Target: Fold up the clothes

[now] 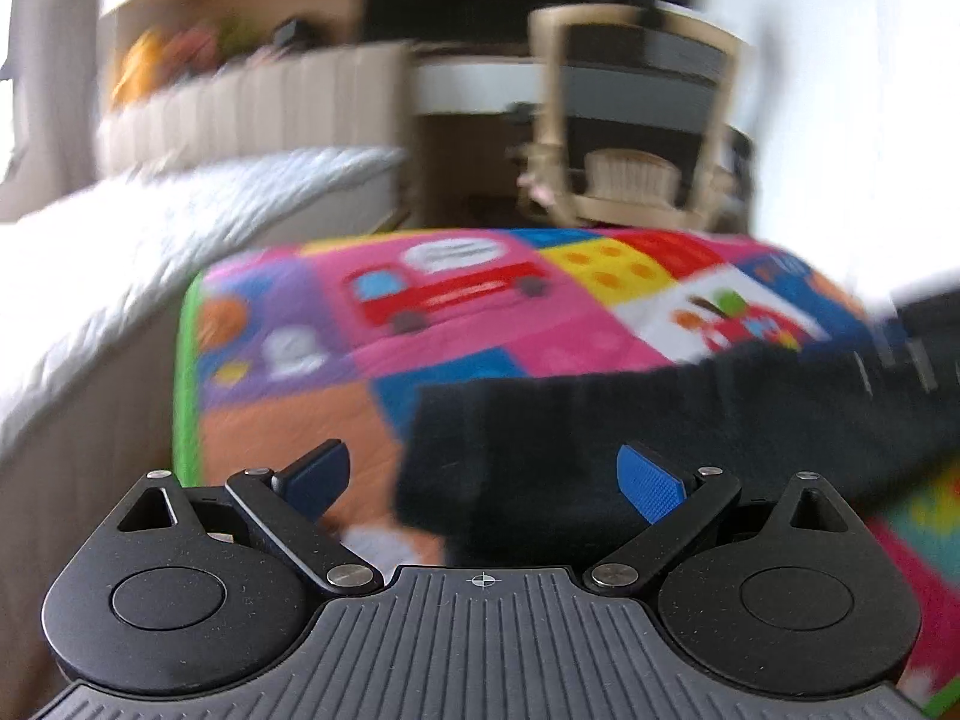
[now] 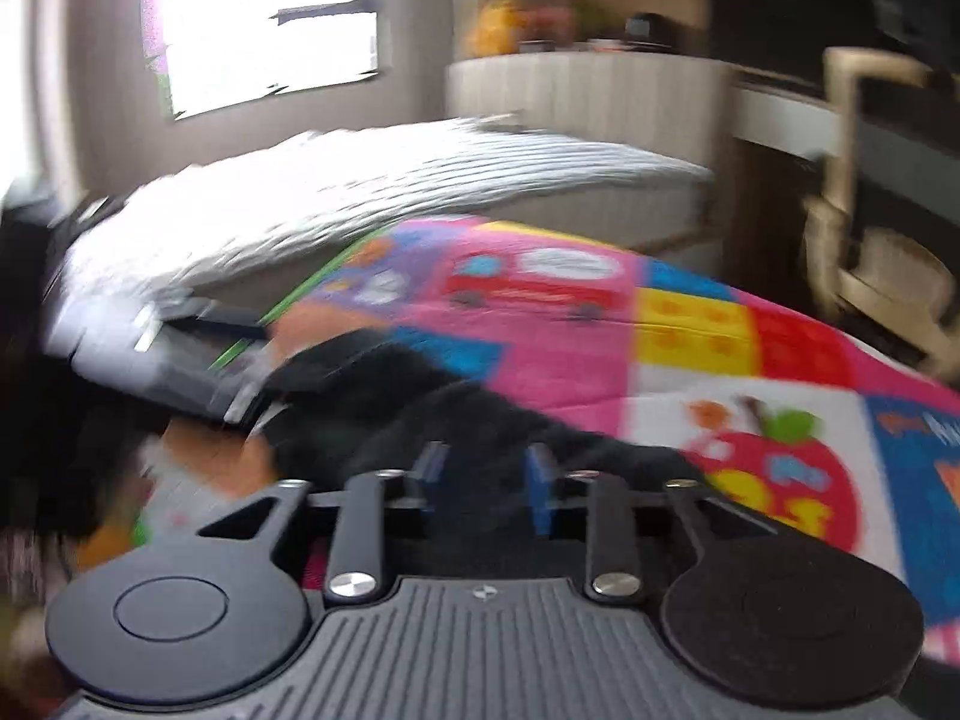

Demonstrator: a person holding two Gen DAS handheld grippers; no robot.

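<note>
I see a dark garment [image 1: 630,438] stretched across the colourful play mat [image 1: 456,300], running from my left hand-held gripper [image 1: 486,480] off to the right. That left one is spread wide, its blue pads [image 1: 651,483] clear of the cloth. My right hand-held gripper [image 2: 489,474] is clenched on the dark garment [image 2: 456,414]. A white quilted bed [image 2: 336,204] lies beside the mat, with a beige chair [image 1: 630,120] beyond; everything is motion-blurred.

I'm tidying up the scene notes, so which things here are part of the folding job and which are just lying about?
Part of the job:
black garment
left claw, open
right claw, shut on the garment
colourful play mat beneath it

Just lying about:
white quilted bedding
beige chair
shelf clutter
</note>
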